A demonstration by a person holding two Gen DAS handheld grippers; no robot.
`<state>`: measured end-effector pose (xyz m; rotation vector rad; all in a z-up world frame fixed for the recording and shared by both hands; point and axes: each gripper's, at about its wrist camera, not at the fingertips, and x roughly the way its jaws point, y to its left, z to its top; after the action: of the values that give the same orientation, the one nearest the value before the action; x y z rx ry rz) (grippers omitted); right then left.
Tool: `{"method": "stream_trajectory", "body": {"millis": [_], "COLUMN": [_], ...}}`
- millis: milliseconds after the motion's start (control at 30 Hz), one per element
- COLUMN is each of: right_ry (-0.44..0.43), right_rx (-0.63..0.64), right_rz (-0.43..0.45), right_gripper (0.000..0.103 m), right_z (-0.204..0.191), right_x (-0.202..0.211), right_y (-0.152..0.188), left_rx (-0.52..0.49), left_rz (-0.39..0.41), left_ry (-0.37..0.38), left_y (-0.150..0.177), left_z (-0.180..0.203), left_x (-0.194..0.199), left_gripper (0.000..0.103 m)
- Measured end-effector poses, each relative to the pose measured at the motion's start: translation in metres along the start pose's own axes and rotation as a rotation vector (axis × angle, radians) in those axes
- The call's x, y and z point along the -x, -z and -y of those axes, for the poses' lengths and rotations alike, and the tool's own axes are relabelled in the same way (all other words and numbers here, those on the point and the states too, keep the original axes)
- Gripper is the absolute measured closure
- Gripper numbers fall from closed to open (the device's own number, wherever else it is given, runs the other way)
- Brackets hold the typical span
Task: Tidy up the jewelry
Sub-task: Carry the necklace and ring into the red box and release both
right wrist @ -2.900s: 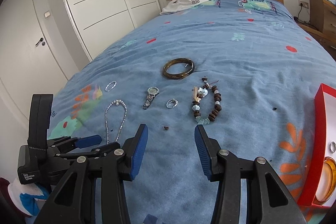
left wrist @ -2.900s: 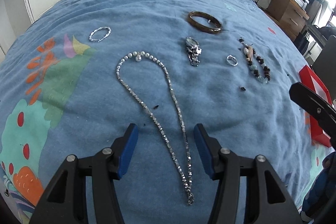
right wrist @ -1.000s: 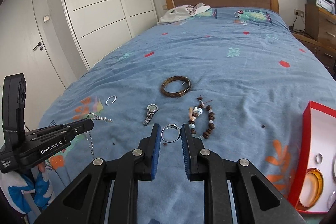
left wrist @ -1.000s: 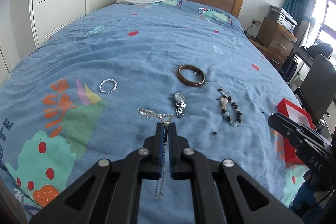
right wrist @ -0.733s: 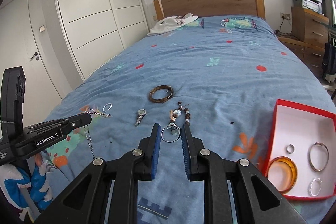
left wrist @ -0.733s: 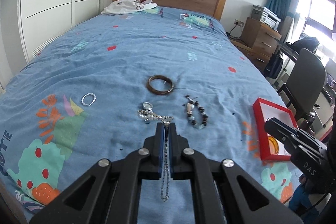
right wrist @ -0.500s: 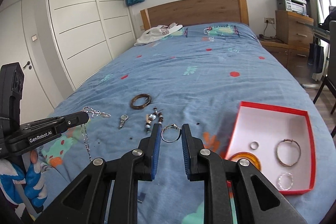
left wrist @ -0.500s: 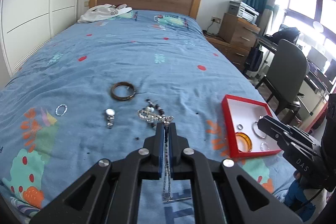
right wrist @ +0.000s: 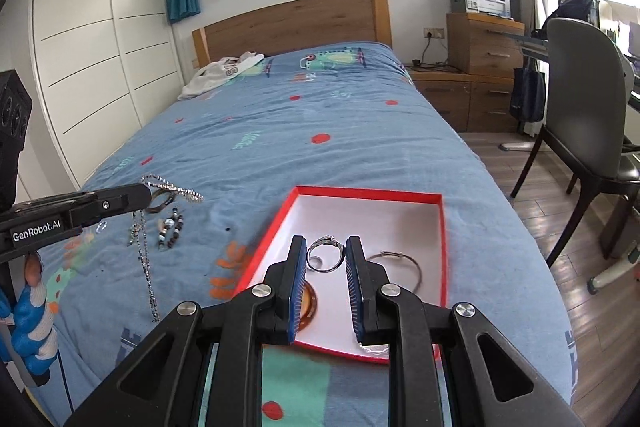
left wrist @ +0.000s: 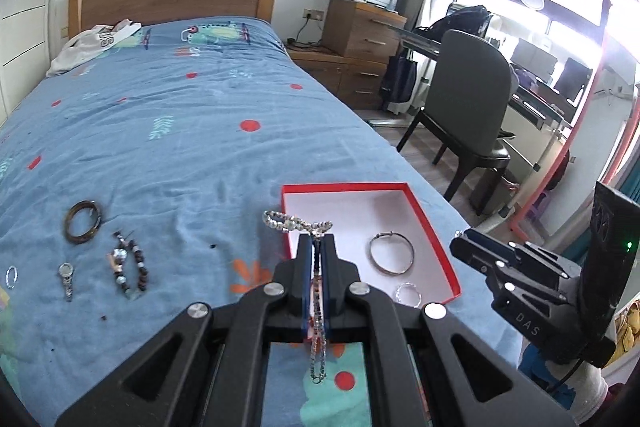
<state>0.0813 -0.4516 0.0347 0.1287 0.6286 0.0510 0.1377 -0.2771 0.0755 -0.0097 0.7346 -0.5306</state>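
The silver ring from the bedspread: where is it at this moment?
In the right wrist view, the silver ring sits between the right gripper fingers, above the red box, with the thin bangle just to its right.

Red-rimmed white box (right wrist: 442,227) on a blue bedspread (right wrist: 280,131) with red dots, orange leaves.

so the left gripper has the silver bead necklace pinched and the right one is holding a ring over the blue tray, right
Nearly: the tray is red, not blue. The right wrist view shows the right gripper holding the silver ring between its blue pads over the red-rimmed, white-floored tray. The rest holds: the left gripper is shut on the silver bead necklace.
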Motion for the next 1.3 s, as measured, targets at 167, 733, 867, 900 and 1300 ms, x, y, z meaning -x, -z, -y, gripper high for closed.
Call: {"method": "stream_trajectory", "body": {"millis": [167,733,867,900,1300], "right_ry": [0.038,0.118,0.118,0.114,0.104], "right_rx": [-0.024,-0.048,-0.034,-0.027,0.039], "right_rz": [-0.040,-0.186,-0.206,-0.209,-0.244], "right_gripper": [0.083,0.083,0.083,0.083,0.083], "right_z": [0.027,0.064,0.064,0.063,0.055], "right_x": [-0.021,-0.085,-0.092,-0.093,-0.102], "right_y": [0.009,0.030,0.037,0.037,0.038], "left_rx": [-0.045,-0.118,-0.107,-0.101,-0.063], "left_rz": [-0.035,-0.197,-0.233,-0.246,-0.273], "left_ry": [0.037,0.080,0.076,0.073,0.079], "left_y": [-0.003,0.022,0.031,0.034,0.041], "left_z": [0.018,0.031,0.026,0.024,0.017], "left_x": [-0.043,-0.161,-0.174,-0.177,-0.184], "left_gripper": [0.099,0.099,0.099,0.099,0.096]}}
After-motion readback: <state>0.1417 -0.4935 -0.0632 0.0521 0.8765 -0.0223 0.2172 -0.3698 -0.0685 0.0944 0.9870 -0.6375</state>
